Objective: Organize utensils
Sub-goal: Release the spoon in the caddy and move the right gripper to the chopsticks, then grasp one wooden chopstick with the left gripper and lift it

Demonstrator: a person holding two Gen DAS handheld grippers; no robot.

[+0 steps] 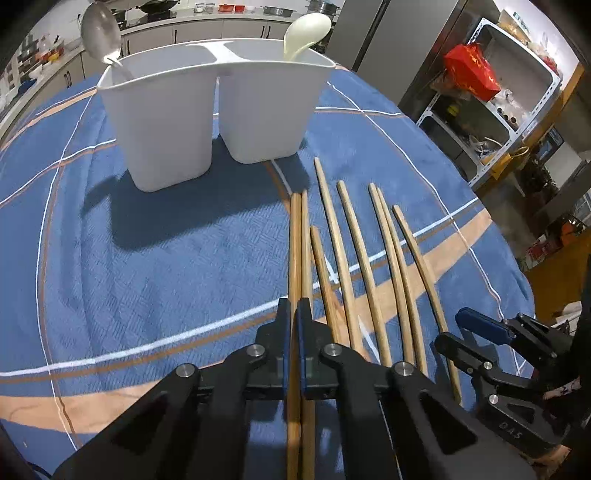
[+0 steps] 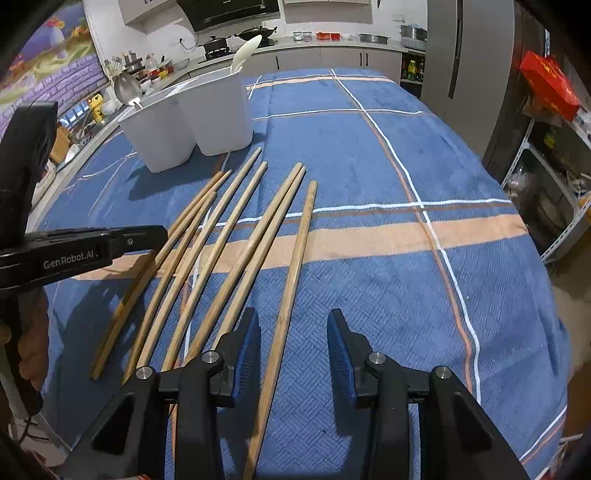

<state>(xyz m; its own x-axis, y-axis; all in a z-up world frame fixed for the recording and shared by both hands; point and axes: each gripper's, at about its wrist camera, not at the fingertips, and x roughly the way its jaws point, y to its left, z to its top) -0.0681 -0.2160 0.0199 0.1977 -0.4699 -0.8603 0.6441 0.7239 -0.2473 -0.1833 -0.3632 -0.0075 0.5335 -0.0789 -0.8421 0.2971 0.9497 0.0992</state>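
My left gripper (image 1: 294, 314) is shut on a pair of wooden chopsticks (image 1: 299, 236) that point toward the white two-compartment holder (image 1: 207, 110). The holder holds a metal ladle (image 1: 100, 31) in its left compartment and a white spoon (image 1: 306, 31) in its right one. Several loose chopsticks (image 1: 354, 258) lie on the blue cloth to the right of the held pair. My right gripper (image 2: 291, 343) is open, its fingers on either side of the rightmost chopstick (image 2: 291, 273), low over the cloth. The holder (image 2: 192, 114) stands far left in the right wrist view.
The table carries a blue cloth (image 2: 369, 166) with orange and white stripes. The left gripper's body (image 2: 74, 247) reaches in over the chopsticks at the left. A metal shelf with a red box (image 1: 472, 70) stands past the table's right edge. Kitchen counters run behind.
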